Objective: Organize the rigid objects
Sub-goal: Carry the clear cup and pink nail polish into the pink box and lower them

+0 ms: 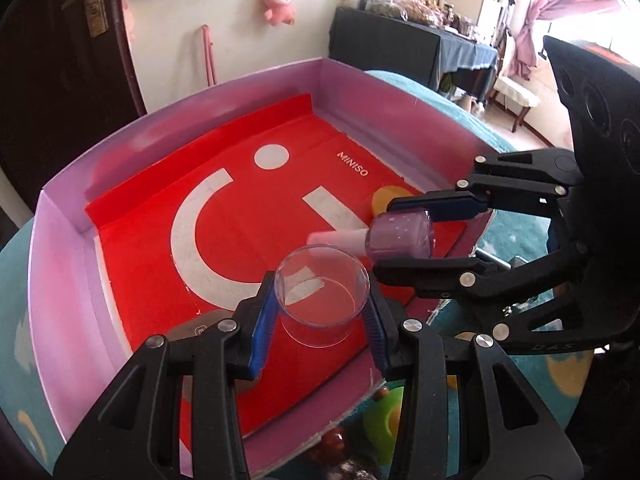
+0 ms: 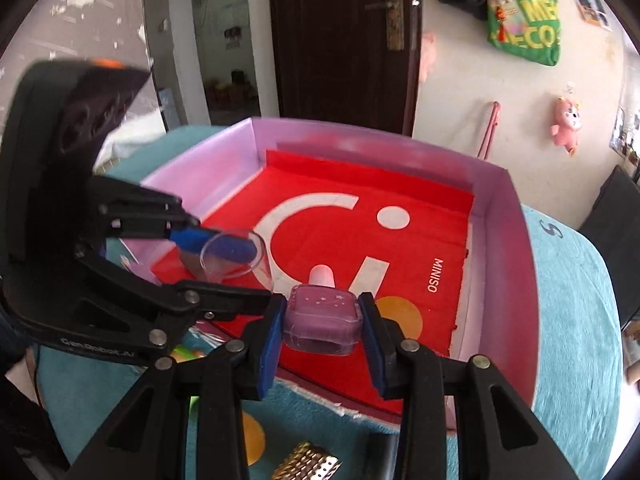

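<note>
My left gripper (image 1: 322, 312) is shut on a small clear plastic cup (image 1: 322, 292), held above the near part of a pink-walled box (image 1: 60, 264) lined with red paper. From the right, my right gripper (image 1: 384, 236) comes in shut on a purple nail polish bottle (image 1: 400, 236) with a pale pink cap. In the right wrist view the same bottle (image 2: 322, 320) sits squeezed between the blue pads (image 2: 270, 336), over the box's near edge (image 2: 516, 280). The left gripper (image 2: 236, 260) with the cup (image 2: 234, 258) shows at the left of that view.
The box stands on a teal patterned cloth (image 2: 576, 320). An orange round piece (image 1: 386, 196) lies in the box near the right gripper. A green toy (image 1: 384, 424) and a metallic textured block (image 2: 308, 462) lie on the cloth in front of the box.
</note>
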A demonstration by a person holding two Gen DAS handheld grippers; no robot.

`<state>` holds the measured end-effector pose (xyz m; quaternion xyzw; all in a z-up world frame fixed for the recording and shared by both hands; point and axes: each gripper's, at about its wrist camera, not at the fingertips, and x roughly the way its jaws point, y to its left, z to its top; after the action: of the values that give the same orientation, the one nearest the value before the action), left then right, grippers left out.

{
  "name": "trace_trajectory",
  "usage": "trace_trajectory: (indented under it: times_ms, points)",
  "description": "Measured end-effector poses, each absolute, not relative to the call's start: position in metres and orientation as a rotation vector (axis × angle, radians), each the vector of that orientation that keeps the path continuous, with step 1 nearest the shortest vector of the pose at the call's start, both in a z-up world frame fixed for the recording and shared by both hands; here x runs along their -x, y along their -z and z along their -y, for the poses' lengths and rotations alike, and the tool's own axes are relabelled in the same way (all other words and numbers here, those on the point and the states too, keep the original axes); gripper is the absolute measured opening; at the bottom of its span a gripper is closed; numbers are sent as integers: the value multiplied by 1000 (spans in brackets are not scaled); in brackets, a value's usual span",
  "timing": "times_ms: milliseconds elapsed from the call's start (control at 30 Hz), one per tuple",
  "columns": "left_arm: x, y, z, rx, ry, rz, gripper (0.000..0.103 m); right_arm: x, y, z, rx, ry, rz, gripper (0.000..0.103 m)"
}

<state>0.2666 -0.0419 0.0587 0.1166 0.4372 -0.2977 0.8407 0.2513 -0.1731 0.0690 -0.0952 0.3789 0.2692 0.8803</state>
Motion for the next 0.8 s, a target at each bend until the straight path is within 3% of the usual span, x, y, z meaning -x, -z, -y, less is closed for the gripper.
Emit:
trace_trajectory:
  times_ms: [800]
  points:
    - [-276,-40,38,-278,651,-973,39,-277,-48,155,345,-666,-947,38]
